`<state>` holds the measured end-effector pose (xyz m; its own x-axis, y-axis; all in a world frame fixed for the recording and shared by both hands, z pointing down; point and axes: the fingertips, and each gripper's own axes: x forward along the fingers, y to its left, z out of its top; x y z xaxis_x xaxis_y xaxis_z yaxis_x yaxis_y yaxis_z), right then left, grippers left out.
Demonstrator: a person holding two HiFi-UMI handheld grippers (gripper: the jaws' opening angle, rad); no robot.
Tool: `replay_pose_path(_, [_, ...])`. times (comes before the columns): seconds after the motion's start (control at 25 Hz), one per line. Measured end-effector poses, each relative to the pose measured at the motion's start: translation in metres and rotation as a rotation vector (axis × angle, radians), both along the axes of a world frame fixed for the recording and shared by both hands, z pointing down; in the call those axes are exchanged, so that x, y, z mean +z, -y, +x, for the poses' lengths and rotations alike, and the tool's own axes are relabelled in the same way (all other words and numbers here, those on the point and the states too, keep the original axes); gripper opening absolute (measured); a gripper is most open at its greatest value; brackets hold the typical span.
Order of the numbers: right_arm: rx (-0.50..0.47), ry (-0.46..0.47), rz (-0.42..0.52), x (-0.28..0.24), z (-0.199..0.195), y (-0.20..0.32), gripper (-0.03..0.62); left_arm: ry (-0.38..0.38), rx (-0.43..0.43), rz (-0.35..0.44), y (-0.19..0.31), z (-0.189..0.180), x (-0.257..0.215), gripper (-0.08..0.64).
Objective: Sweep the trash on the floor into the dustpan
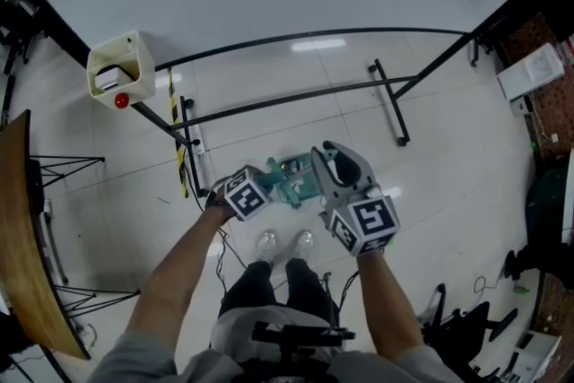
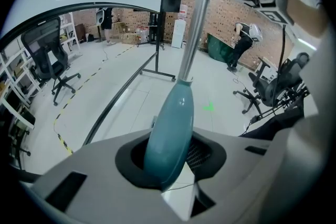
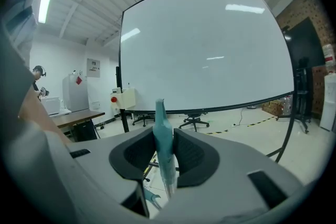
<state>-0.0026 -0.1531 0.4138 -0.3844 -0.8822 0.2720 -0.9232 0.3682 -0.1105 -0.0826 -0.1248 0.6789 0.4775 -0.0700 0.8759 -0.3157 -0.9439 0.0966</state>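
Note:
In the head view I look down at white floor tiles, with both grippers close together above my shoes. My left gripper is shut on a thick teal handle. A grey pole runs from that handle up out of the left gripper view. My right gripper is shut on a thin, flat teal handle, which stands upright between the pads. Teal plastic parts show between the two grippers. I cannot tell which handle is the broom's and which the dustpan's. A small green scrap lies on the floor.
A large whiteboard on a black frame stands ahead, its foot bars on the floor. A beige box with a red button hangs at the left post. A wooden table is at the left, and office chairs stand around.

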Motion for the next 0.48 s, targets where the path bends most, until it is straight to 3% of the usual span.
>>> replay_pose_path(0.48, [0.041, -0.044, 0.04, -0.026, 0.026, -0.006, 0.098, 0.028, -0.018, -0.014, -0.011, -0.036, -0.006, 0.122])
